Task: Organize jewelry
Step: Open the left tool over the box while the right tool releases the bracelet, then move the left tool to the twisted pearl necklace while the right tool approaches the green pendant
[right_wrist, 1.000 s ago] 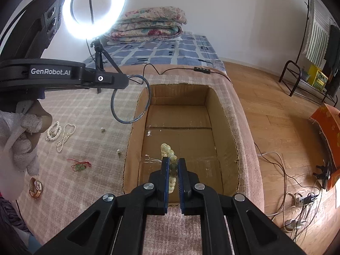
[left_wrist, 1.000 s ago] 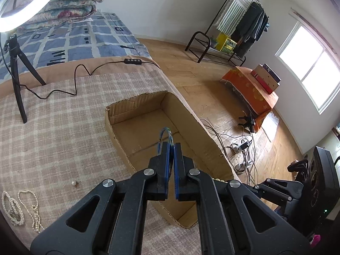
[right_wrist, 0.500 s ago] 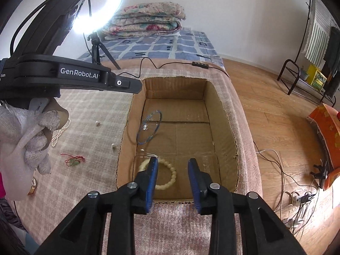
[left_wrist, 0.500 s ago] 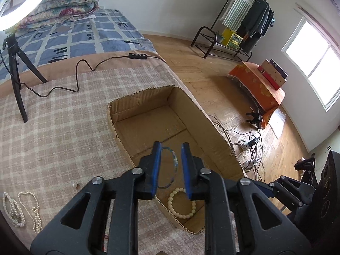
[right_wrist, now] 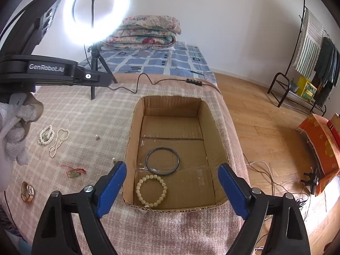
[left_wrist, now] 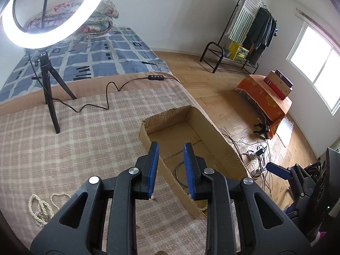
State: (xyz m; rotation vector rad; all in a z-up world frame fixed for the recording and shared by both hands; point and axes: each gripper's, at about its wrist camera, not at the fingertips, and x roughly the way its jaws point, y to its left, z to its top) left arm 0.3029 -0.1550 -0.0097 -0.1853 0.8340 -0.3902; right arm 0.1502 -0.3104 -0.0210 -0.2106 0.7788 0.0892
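Item: my right claw (right_wrist: 172, 189), jaws just widening, gripping nothing; left claw (left_wrist: 171, 167) gaping, empty, "GenRobot.AI" showing on it; blue bangle (right_wrist: 162, 160) and bead bracelet (right_wrist: 151, 189) lying in cardboard box (right_wrist: 212, 127)

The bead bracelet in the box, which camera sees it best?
The right wrist camera. There the whole bead bracelet lies in plain sight on the floor of the cardboard box, beside the blue bangle. The left wrist camera shows only a few beads behind the box wall.
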